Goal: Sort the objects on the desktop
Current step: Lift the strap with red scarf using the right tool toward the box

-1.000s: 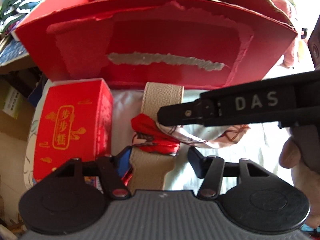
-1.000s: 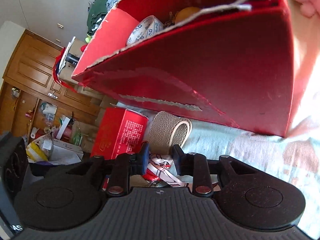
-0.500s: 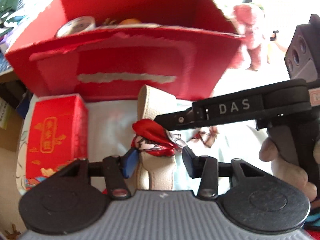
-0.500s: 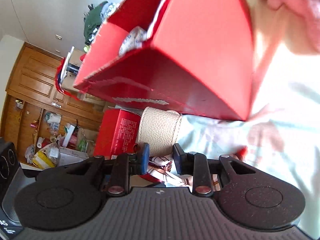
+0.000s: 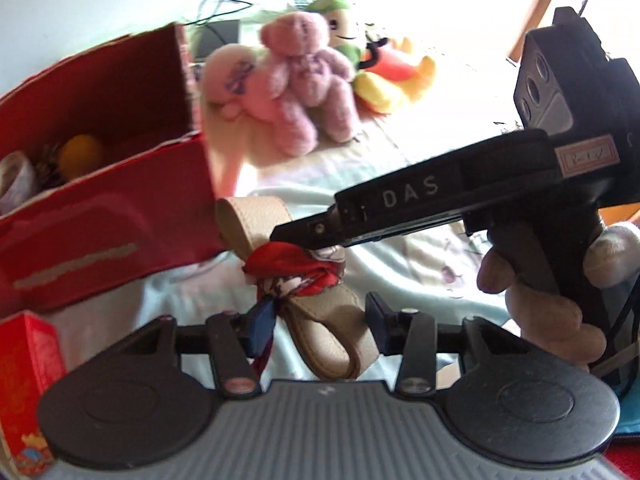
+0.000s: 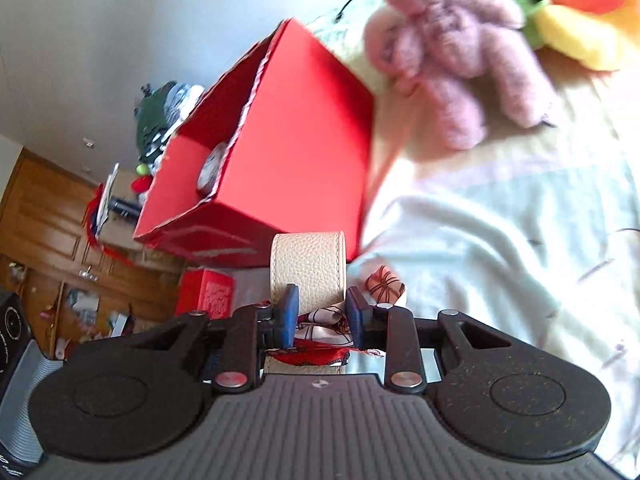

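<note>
The biggest thing I see is the pale cloth (image 6: pixel 500 240) covering the surface, and on it the open red box (image 5: pixel 100 216), which holds an orange ball (image 5: pixel 80 152) and a roll of tape (image 5: pixel 14 172). Behind the box sit the plush toys (image 5: pixel 304 80), a pink bear in front of a green and yellow one. A small red carton (image 5: pixel 28 380) stands at my lower left, near the big box.

Just in front of the box, touching its corner in my left view, is the beige strap (image 5: pixel 256 216), with a red patterned scarf (image 5: pixel 296 272) knotted round its middle. My right gripper (image 6: pixel 322 316), held by a hand (image 5: pixel 540 304), has its fingers drawn in close on the scarf, pinching the cloth between the blue pads (image 6: pixel 289 316). My left gripper (image 5: pixel 318 320) has its fingers spread wide to either side of the strap's looped end; I cannot tell if the left pad touches the scarf's tail.
</note>
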The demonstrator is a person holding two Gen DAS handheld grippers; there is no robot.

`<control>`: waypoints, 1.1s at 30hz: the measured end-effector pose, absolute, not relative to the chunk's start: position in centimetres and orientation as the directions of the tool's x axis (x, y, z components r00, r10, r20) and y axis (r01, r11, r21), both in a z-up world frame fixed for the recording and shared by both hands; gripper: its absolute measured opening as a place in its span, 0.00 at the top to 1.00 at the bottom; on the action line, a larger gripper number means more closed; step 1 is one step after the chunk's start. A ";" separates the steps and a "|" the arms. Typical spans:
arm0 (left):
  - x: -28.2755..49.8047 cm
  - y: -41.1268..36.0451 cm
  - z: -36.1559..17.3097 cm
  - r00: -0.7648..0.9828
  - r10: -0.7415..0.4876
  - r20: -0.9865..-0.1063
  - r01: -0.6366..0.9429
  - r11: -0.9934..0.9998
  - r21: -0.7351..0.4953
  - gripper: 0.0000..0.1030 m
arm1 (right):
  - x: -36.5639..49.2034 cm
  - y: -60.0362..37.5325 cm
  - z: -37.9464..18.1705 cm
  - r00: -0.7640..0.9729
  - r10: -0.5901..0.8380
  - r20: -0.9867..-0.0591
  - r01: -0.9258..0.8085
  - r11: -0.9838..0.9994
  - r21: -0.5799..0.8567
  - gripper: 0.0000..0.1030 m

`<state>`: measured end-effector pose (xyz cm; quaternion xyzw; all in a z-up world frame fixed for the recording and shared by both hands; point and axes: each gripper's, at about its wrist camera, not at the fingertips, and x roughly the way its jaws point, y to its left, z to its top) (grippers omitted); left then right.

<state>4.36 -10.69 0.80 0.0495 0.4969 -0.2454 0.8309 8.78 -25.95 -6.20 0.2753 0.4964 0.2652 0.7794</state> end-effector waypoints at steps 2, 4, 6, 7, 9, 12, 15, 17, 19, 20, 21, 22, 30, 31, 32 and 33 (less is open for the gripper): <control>4.8 -11.5 0.3 0.359 -0.369 -0.857 0.472 0.864 -0.174 0.57 | 8.8 -26.6 -6.8 0.367 0.666 -0.650 -0.098 0.722 0.685 0.72; 5.2 -12.2 -0.3 0.343 -0.366 -0.865 0.479 0.860 -0.174 0.57 | 8.4 -26.6 -7.0 0.374 0.644 -0.668 -0.089 0.741 0.665 0.73; 5.5 -12.7 -1.1 0.320 -0.365 -0.874 0.488 0.854 -0.177 0.57 | 8.2 -26.6 -7.4 0.376 0.624 -0.685 -0.085 0.759 0.645 0.72; 5.8 -12.7 -1.8 0.309 -0.354 -0.883 0.485 0.857 -0.174 0.57 | 8.2 -26.8 -7.8 0.370 0.621 -0.691 -0.070 0.760 0.646 0.72; 5.9 -12.7 -2.6 0.299 -0.334 -0.894 0.473 0.866 -0.166 0.57 | 8.4 -27.2 -8.4 0.358 0.622 -0.697 -0.047 0.757 0.651 0.71; 6.5 -12.4 -3.2 0.288 -0.328 -0.899 0.449 0.876 -0.176 0.56 | 8.8 -27.2 -9.0 0.349 0.615 -0.707 -0.027 0.761 0.648 0.69; 6.8 -12.3 -3.5 0.287 -0.320 -0.903 0.435 0.883 -0.175 0.56 | 9.2 -26.8 -9.0 0.348 0.614 -0.708 -0.028 0.762 0.647 0.62; 7.1 -12.4 -3.9 0.285 -0.315 -0.905 0.433 0.885 -0.172 0.56 | 9.6 -26.5 -9.2 0.344 0.614 -0.710 -0.026 0.762 0.647 0.54; 7.1 -12.7 -3.9 0.287 -0.311 -0.906 0.440 0.883 -0.164 0.56 | 9.7 -26.3 -9.4 0.341 0.612 -0.713 -0.026 0.765 0.644 0.50; 7.1 -12.9 -3.9 0.293 -0.303 -0.907 0.446 0.882 -0.151 0.56 | 9.8 -26.2 -9.3 0.345 0.609 -0.714 -0.031 0.768 0.640 0.50; 7.1 -13.1 -3.9 0.297 -0.297 -0.908 0.453 0.880 -0.140 0.56 | 9.9 -26.1 -9.2 0.344 0.606 -0.717 -0.036 0.771 0.635 0.51; 7.2 -13.3 -3.9 0.298 -0.295 -0.908 0.458 0.879 -0.135 0.56 | 9.9 -26.1 -9.2 0.346 0.599 -0.722 -0.039 0.778 0.627 0.54; 7.3 -14.9 -1.2 0.321 -0.353 -0.879 0.534 0.834 -0.140 0.55 | 8.8 -29.1 -6.6 0.459 0.586 -0.667 -0.019 0.757 0.653 0.57; 7.4 -15.2 -0.5 0.331 -0.366 -0.870 0.549 0.825 -0.138 0.55 | 8.5 -29.5 -5.9 0.486 0.576 -0.657 -0.029 0.762 0.647 0.57; 7.4 -15.5 0.2 0.341 -0.380 -0.860 0.562 0.815 -0.137 0.55 | 8.3 -29.7 -5.0 0.513 0.565 -0.646 -0.039 0.767 0.640 0.57; 7.5 -15.7 1.0 0.354 -0.395 -0.848 0.574 0.807 -0.137 0.55 | 8.3 -29.9 -4.2 0.539 0.555 -0.634 -0.047 0.771 0.635 0.57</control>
